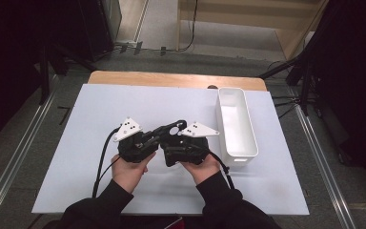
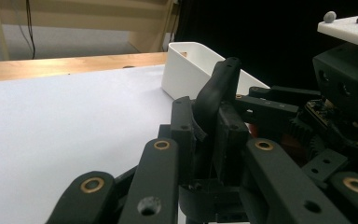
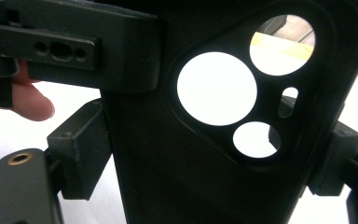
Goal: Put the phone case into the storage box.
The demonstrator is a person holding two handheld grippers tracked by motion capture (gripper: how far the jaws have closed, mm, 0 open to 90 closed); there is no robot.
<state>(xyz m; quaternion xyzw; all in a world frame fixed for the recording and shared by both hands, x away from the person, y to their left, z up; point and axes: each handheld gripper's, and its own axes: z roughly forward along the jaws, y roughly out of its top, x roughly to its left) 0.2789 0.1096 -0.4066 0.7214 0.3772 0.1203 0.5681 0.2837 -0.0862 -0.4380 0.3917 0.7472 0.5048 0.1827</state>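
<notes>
The person holds both tools close together above the middle of the white-covered table (image 1: 76, 167). Between them is a black soft phone case with round camera cut-outs (image 1: 170, 130). It is lifted off the table, standing on edge between the two tools.

In the left gripper view, the left gripper (image 2: 205, 135) has its jaws closed on the thin edge of the phone case (image 2: 216, 98), with almost no gap left. In the right gripper view, the right gripper (image 3: 205, 186) has its jaws on both sides of the case (image 3: 168, 163), pressed against the flat body, so it also seems to hold it.

The risk I see is this: the case looks flexible and both grips are near each other. If one hand turns or pulls while the other does not follow, the case may bend, twist out of one pair of jaws and drop on the table. If one gripper opens too early, the case could swing and slip from the other.

The white rectangular plastic bin (image 1: 237, 124) stands at the right side of the table, well apart from the case. If the case should go there, a hanging corner may catch on its rim.
</notes>
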